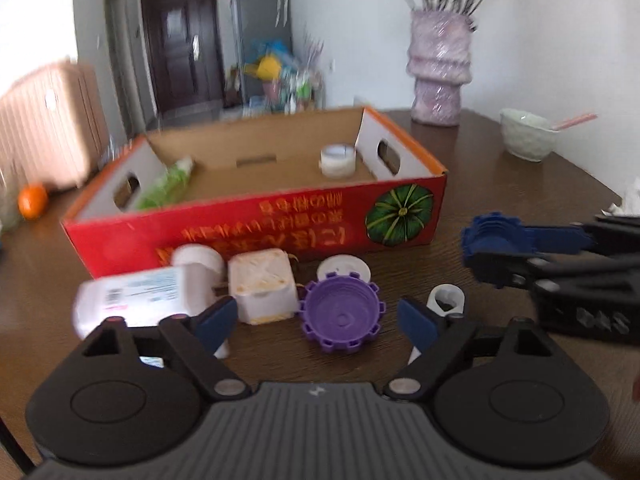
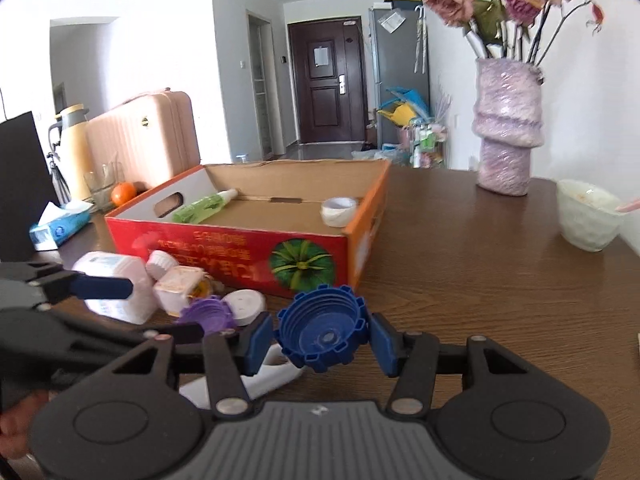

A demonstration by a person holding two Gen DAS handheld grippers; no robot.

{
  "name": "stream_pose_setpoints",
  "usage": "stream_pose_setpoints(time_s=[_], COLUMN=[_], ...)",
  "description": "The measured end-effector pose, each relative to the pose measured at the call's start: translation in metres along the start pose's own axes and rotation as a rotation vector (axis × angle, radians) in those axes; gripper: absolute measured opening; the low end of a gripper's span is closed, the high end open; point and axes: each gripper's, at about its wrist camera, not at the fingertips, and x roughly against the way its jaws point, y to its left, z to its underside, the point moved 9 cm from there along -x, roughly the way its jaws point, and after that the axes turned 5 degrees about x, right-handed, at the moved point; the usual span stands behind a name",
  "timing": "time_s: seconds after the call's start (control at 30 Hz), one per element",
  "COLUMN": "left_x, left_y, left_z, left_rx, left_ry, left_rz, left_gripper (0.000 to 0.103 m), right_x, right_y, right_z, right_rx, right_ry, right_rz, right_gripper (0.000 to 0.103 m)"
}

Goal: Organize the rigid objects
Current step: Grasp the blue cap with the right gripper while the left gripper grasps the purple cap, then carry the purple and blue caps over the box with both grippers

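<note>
My left gripper (image 1: 318, 322) stands open low over the table, and a purple toothed cup (image 1: 342, 316) sits between its blue fingertips without touching them. Beside the cup lie a white labelled bottle (image 1: 132, 300), a white square tub (image 1: 264, 286), a round white lid (image 1: 344, 268) and a small white piece (image 1: 444, 300). My right gripper (image 2: 322, 340) is shut on a blue toothed cup (image 2: 322, 328) held above the table, to the right of the left gripper (image 2: 156, 310). The red cardboard box (image 1: 256, 232) behind holds a green bottle (image 1: 168, 186) and a tape roll (image 1: 338, 160).
A purple vase (image 2: 508, 132) with dried flowers and a pale bowl (image 2: 588, 216) stand at the table's far right. An orange (image 2: 123, 193), a glass and a tissue box (image 2: 60, 228) sit left of the box. Bare wood lies to the box's right.
</note>
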Motion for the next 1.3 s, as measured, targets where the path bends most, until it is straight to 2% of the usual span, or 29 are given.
stream_pose_setpoints(time_s=[0.1, 0.2, 0.23, 0.27, 0.43, 0.6, 0.73, 0.93, 1.03, 1.3], left_x=[-0.014, -0.021, -0.022, -0.024, -0.008, 0.046, 0.093, 0.166, 0.195, 0.247], left_y=[-0.001, -0.002, -0.003, -0.005, -0.006, 0.0, 0.021, 0.066, 0.083, 0.112], left_z=[0.002, 0.007, 0.007, 0.007, 0.005, 0.005, 0.013, 0.036, 0.048, 0.08], left_rx=[0.016, 0.036, 0.034, 0.029, -0.011, -0.037, -0.007, 0.069, 0.109, 0.182], left_ry=[0.033, 0.075, 0.082, 0.087, 0.008, -0.132, -0.214, -0.321, -0.346, -0.389], left_rz=[-0.005, 0.02, 0.032, 0.039, 0.03, 0.039, -0.01, -0.124, -0.151, -0.12], left_gripper=[0.078, 0.065, 0.055, 0.053, 0.052, 0.052, 0.052, 0.052, 0.052, 0.052], right_x=[0.005, 0.007, 0.007, 0.007, 0.009, 0.029, 0.057, 0.104, 0.125, 0.175], right_y=[-0.009, -0.013, -0.014, -0.014, -0.007, 0.008, 0.03, 0.071, 0.089, 0.113], right_z=[0.0, -0.001, -0.001, -0.002, -0.003, -0.006, -0.01, -0.006, 0.0, 0.012], right_rx=[-0.023, -0.024, -0.028, -0.029, -0.022, 0.001, 0.029, 0.094, 0.088, 0.094], right_ry=[-0.006, -0.014, -0.017, -0.02, -0.031, -0.055, -0.103, -0.168, -0.193, -0.234], right_rz=[-0.011, -0.001, -0.005, -0.008, -0.022, -0.023, -0.027, -0.021, -0.027, 0.008], right_gripper=[0.052, 0.052, 0.052, 0.052, 0.052, 0.052, 0.052, 0.052, 0.052, 0.052])
